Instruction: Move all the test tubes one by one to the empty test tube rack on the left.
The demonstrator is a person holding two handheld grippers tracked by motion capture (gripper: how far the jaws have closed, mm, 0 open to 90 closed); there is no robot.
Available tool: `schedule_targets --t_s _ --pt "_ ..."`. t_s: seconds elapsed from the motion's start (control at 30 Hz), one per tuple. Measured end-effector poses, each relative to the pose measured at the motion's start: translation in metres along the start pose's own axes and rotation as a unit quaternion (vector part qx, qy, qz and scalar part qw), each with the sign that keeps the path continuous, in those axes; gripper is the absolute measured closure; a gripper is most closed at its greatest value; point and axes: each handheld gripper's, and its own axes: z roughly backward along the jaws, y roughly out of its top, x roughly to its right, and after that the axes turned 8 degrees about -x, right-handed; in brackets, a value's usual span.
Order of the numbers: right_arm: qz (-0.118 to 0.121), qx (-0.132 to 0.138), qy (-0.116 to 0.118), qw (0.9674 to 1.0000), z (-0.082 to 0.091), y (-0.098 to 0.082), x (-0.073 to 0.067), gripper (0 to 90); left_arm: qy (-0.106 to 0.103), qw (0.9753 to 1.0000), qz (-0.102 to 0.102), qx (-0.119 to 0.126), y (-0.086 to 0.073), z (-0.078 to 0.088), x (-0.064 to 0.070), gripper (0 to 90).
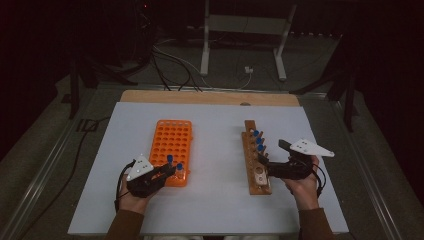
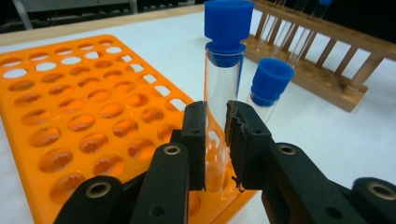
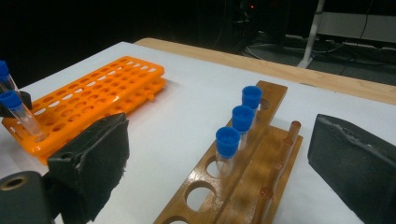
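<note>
The orange rack is lying on the white table, and the left gripper is sitting at the rack's near right corner, pinching a blue-capped tube next to another capped tube. Well to the right of the orange rack, the right gripper is resting against the near end of the wooden rack, which is holding more blue-capped tubes.

an orange rack of holes on a white table; a clear tube with blue cap in black tongs; three blue-capped tubes in a brown wooden rack.
</note>
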Motion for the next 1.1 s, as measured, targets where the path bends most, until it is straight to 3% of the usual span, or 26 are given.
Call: schedule_targets --t_s 0.13,0.5,0.6,0.7,0.83,1.1 --pt "0.000 0.001 -0.002 1.0000 0.0008 -0.0001 0.0002 5.4 0.006 0.9997 -0.009 -0.022 -0.0023 -0.0027 0.0029 77.8" --pt "0.004 -0.002 -0.002 1.0000 -0.0003 -0.0017 -0.0010 5.4 0.009 0.9988 -0.022 -0.044 -0.0065 -0.0031 0.0035 78.2" --pt "0.005 -0.003 -0.002 1.0000 -0.0008 -0.0021 -0.0016 5.4 0.012 0.9976 -0.029 -0.061 -0.0079 -0.0059 0.0036 78.3" --pt "0.006 -0.004 -0.002 1.0000 -0.0012 -0.0023 -0.0020 5.4 0.017 0.9969 -0.042 -0.065 -0.0077 -0.0076 0.0061 78.2" --pt "0.008 -0.004 -0.002 1.0000 -0.0019 -0.0025 -0.0024 5.4 0.016 0.9972 -0.038 -0.063 -0.0081 -0.0075 0.0058 78.0" --pt "0.004 -0.009 0.000 1.0000 -0.0057 -0.0050 0.0001 5.8 -0.007 0.9987 -0.030 -0.040 -0.0071 -0.0052 0.0056 57.1"
